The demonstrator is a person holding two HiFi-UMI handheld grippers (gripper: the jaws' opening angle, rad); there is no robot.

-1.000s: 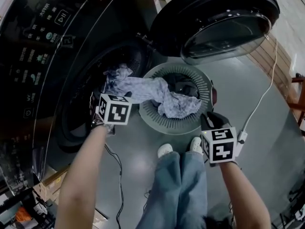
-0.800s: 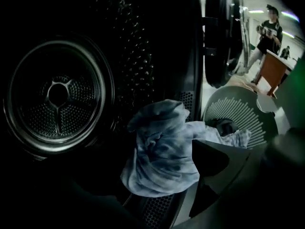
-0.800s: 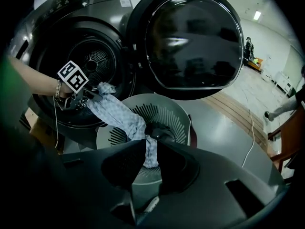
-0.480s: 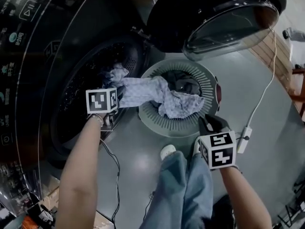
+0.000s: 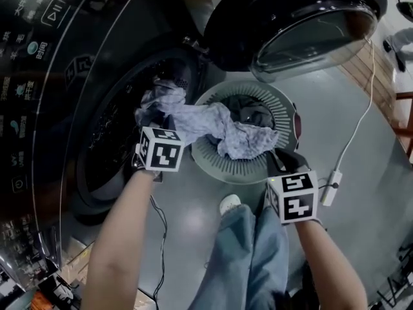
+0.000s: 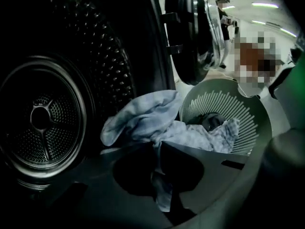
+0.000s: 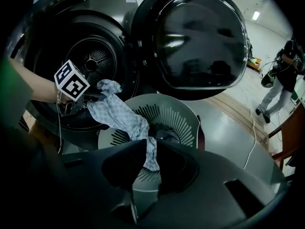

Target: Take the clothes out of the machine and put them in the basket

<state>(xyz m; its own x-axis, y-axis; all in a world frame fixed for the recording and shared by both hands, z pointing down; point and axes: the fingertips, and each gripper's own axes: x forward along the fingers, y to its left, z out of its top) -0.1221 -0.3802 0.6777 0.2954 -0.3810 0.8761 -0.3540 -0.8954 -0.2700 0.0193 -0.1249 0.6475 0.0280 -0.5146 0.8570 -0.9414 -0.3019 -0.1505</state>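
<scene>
A light blue checked cloth [image 5: 206,123] stretches from the dryer's drum mouth [image 5: 116,134] to the round grey basket [image 5: 213,159] on the floor. My left gripper [image 5: 153,118] is at the drum mouth; its jaws have just been closing and now pinch the cloth's bunched end [image 6: 143,118] between them [image 6: 158,149]. My right gripper [image 5: 279,159] hangs over the basket's near rim [image 7: 176,104], shut on the cloth's other end [image 7: 151,151]. Dark clothes [image 5: 248,112] lie in the basket. The drum [image 6: 45,118] looks bare inside.
The machine's round door [image 5: 290,18] stands swung open above the basket. A white cable and power strip [image 5: 328,187] lie on the floor at right, near wooden furniture [image 5: 403,128]. The person's legs and white shoe [image 5: 226,204] are just below the basket. Another person [image 7: 281,75] stands far off.
My left gripper came back down to the cloth at the drum mouth and closed on it; that end is now bunched up. The right gripper has barely shifted.
</scene>
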